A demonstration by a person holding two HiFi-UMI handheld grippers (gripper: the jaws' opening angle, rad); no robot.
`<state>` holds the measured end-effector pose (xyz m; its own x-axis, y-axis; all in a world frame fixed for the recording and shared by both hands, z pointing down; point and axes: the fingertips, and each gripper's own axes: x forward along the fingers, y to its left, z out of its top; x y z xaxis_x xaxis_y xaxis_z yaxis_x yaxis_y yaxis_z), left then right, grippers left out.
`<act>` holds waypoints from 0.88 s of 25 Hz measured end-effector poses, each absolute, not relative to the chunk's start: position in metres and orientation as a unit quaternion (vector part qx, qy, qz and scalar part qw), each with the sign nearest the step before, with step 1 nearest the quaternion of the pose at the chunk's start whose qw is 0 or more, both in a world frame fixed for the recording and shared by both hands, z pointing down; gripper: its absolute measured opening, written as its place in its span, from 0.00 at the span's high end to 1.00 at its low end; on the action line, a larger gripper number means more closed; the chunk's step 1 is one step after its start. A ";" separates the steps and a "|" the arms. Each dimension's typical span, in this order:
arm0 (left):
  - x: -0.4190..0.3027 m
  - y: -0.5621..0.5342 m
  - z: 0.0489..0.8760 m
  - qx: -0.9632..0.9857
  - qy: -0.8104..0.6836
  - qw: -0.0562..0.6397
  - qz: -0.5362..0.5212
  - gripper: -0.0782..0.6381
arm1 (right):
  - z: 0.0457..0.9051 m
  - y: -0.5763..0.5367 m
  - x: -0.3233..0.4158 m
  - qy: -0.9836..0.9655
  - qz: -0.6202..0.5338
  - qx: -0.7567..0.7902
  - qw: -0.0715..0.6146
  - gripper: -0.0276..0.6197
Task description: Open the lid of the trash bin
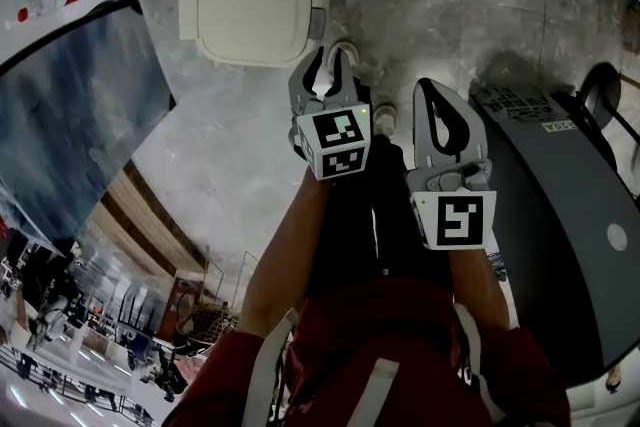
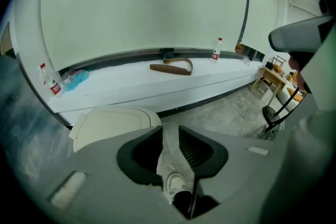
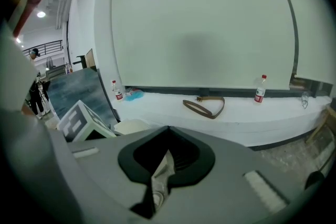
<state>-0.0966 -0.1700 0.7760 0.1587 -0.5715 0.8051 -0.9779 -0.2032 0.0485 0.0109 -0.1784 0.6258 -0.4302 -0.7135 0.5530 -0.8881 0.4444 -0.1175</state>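
The bin (image 1: 262, 15) is cream, squat, standing on the grey stone floor (image 1: 450, 5) w/ its lid (image 1: 255, 5) down flat. A tab sticks out on one side and a grey piece on the other. No writing shows on it.

The left gripper (image 1: 331, 57) is just beside the bin, nearer the person, not touching it. Its tongs stand a little apart w/ nothing gripped; in the left gripper view (image 2: 170, 131) only floor and a shoe (image 2: 176, 183) show through the gap. The bin (image 2: 113, 123) sits to the side of those tips, not btwn them.

The right gripper (image 1: 428, 87) is further from the bin, past the left one. Its tongs are clenched tip to tip (image 3: 168, 131) on nothing. From there most of the bin (image 3: 131, 126) is hidden behind the left gripper's marker cube (image 3: 79, 123). Both cubes carry black-and-white squares – patterns, not text.

Behind the bin runs a white ledge (image 2: 131, 86). On it lie a brown belt (image 2: 172, 66), curled, and a blue bundle (image 2: 79, 78) that I can't identify. Two bottles w/ red labels (image 2: 216, 50) (image 2: 52, 84) stand well apart on it; the print is too small to read.

Well away from the bin, beyond the right gripper, stands a dark unit (image 1: 570, 215) w/ a small white label – illegible, and the unit is cut off by the frame edge. On the bin's other side leans a blue-grey panel (image 1: 80, 115).
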 end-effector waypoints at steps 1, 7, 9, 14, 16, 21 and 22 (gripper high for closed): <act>-0.097 -0.171 0.784 0.698 -0.552 0.305 0.339 0.75 | 0.630 -0.178 0.010 -0.820 0.203 0.488 0.219 0.96; -0.097 -0.181 0.826 0.694 -0.541 0.317 0.354 0.62 | 0.658 -0.174 0.007 -0.813 0.219 0.485 0.235 0.96; -0.096 -0.184 0.837 0.693 -0.537 0.320 0.359 0.60 | 0.664 -0.174 0.006 -0.814 0.215 0.482 0.240 0.96; -0.092 -0.188 0.855 0.690 -0.528 0.330 0.369 0.55 | 0.672 -0.173 0.004 -0.811 0.221 0.485 0.243 0.96; -0.089 -0.190 0.860 0.688 -0.525 0.333 0.374 0.52 | 0.674 -0.173 0.004 -0.809 0.224 0.484 0.245 0.96; -0.084 -0.189 0.871 0.678 -0.520 0.357 0.377 0.48 | 0.675 -0.176 0.002 -0.809 0.225 0.485 0.245 0.96; -0.082 -0.188 0.873 0.676 -0.519 0.363 0.378 0.48 | 0.675 -0.178 0.002 -0.809 0.224 0.485 0.245 0.96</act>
<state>-0.0824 -0.1885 0.8727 0.1770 -0.4274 0.8866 -0.9750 -0.1990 0.0988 0.0020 -0.1775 0.6747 -0.4095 -0.6755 0.6132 -0.8948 0.4285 -0.1255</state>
